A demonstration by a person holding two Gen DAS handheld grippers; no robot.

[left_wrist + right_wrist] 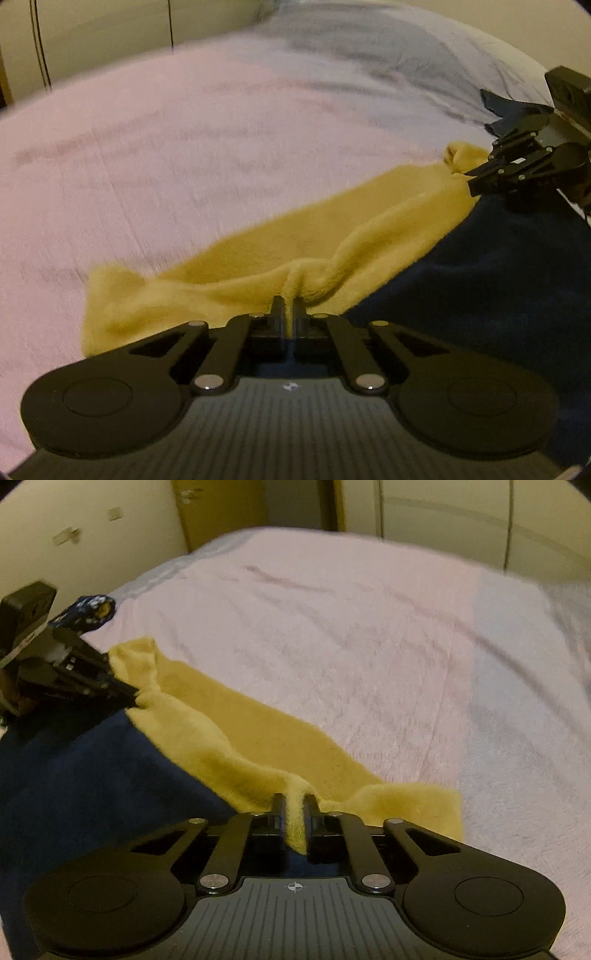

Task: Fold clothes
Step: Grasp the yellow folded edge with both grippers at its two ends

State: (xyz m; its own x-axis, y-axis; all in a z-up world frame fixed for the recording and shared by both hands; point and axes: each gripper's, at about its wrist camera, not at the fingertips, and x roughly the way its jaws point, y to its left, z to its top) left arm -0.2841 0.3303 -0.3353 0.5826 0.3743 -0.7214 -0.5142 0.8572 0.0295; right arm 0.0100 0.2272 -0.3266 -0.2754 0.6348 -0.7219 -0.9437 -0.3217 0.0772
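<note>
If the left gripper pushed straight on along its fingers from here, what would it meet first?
The left gripper is already shut on the yellow cloth, so it would push into that fabric first, then probably the pink bedcover beyond; depth is hard to judge.

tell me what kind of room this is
Most likely a bedroom: the work surface is a bed with a pink blanket, a pale blue-grey sheet at its far end, and what looks like cupboard doors behind.
</note>
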